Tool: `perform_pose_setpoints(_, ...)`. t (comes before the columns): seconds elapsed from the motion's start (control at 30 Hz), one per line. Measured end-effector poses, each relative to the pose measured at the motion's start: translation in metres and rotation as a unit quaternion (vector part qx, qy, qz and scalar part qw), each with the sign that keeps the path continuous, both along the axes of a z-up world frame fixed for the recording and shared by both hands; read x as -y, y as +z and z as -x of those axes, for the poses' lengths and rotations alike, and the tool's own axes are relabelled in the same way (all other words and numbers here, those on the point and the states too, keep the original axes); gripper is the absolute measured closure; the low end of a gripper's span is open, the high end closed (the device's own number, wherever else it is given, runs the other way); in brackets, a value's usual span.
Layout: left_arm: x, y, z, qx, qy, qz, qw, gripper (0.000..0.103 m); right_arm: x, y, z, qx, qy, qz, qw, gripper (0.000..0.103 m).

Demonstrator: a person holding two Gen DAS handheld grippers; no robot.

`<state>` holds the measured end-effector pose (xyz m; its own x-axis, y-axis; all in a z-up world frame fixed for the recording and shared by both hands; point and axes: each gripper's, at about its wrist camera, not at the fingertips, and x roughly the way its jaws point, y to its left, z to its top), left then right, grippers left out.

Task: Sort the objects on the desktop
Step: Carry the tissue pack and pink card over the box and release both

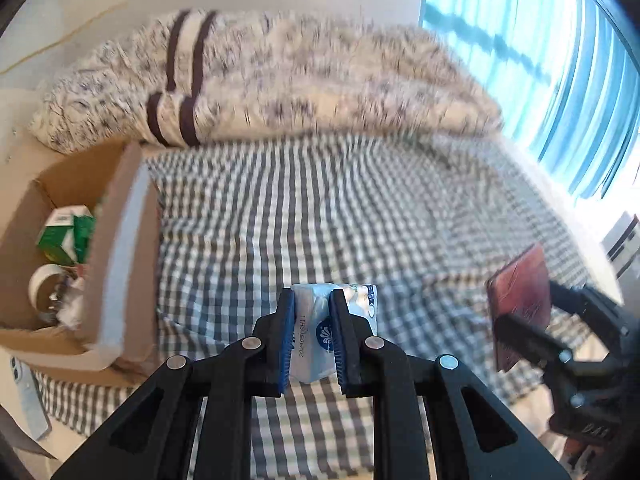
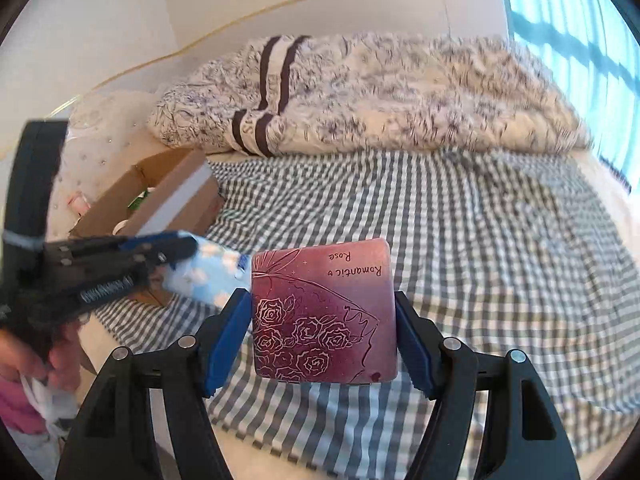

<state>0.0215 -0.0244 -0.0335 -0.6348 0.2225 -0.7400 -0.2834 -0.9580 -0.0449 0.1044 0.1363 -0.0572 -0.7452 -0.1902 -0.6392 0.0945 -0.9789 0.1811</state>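
— Gingham bedding [image 1: 320,208] covered the whole work surface, didn't it, with a rumpled duvet [image 1: 280,80] heaped behind?

— It did. The left gripper [image 1: 312,340] had its blue pads pressed against both sides of a tissue pack [image 1: 316,320], which was lifted clear of the sheet.

— And the other one?

— The right gripper [image 2: 324,320] was clamped on a pink booklet [image 2: 320,312], the one with roses drawn on it and "Romantic Rose" on the cover. Its pads bore on the two side edges, cover facing the camera.

— How would they handle, do you reckon?

— The pack looked soft and light, wrapped in slick film. It would squash under the pads, so a hold across its narrow middle, as it was, seemed safest. The booklet looked thin and fairly stiff; pinched by its edges it could bow or slip out, so gripping flat across the cover near the spine would have been surer.

— Where would they go?

— Probably the cardboard box [image 1: 24,216] on the left, just beside the sheet's edge. It already held a green carton [image 1: 64,232] and a tape roll [image 1: 40,284]. A phone [image 1: 28,392] lay near its front corner.
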Motion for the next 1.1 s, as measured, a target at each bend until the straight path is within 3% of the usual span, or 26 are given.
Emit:
perform_pose_setpoints(0.23,0.051,0.050,-0.008,-0.033,0.031,0.007,0.9989,0.086,0.043,0.047,0.008,-0.030,0.033,0.004,0.999,0.033)
perform_pose_setpoints(0.43,0.125,0.078,-0.002,-0.061,0.083,0.021,0.9945,0.086,0.124,0.071,0.046,-0.041,0.098,0.005,0.994,0.033)
perform_pose_setpoints(0.6,0.186,0.080,0.013,-0.061,0.119,0.036,0.9904,0.086,0.202,0.074,0.090,-0.033,0.149,-0.001,0.988,0.033)
perform_pose_setpoints(0.8,0.241,0.058,0.038,-0.037,0.154,0.042,0.9865,0.085,0.271,0.056,0.130,0.003,0.183,0.011,0.983,0.032)
perform_pose_setpoints(0.83,0.245,0.052,0.042,-0.031,0.155,0.048,0.9863,0.078,0.277,0.054,0.133,0.003,0.175,0.002,0.984,0.031)
perform_pose_setpoints(0.9,0.255,0.040,0.049,-0.023,0.168,0.069,0.9831,0.051,0.281,0.051,0.142,-0.001,0.152,-0.020,0.988,0.019)
perform_pose_setpoints(0.93,0.261,0.036,0.050,-0.024,0.179,0.077,0.9806,0.022,0.280,0.051,0.146,-0.002,0.145,-0.023,0.989,0.014)
perform_pose_setpoints(0.97,0.268,0.034,0.050,-0.031,0.183,0.073,0.9799,0.009,0.278,0.051,0.149,-0.002,0.147,-0.017,0.989,0.012)
perform_pose_setpoints(1.1,0.277,0.035,0.051,-0.047,0.177,0.030,0.9827,0.007,0.267,0.057,0.151,-0.011,0.136,-0.008,0.991,0.012)
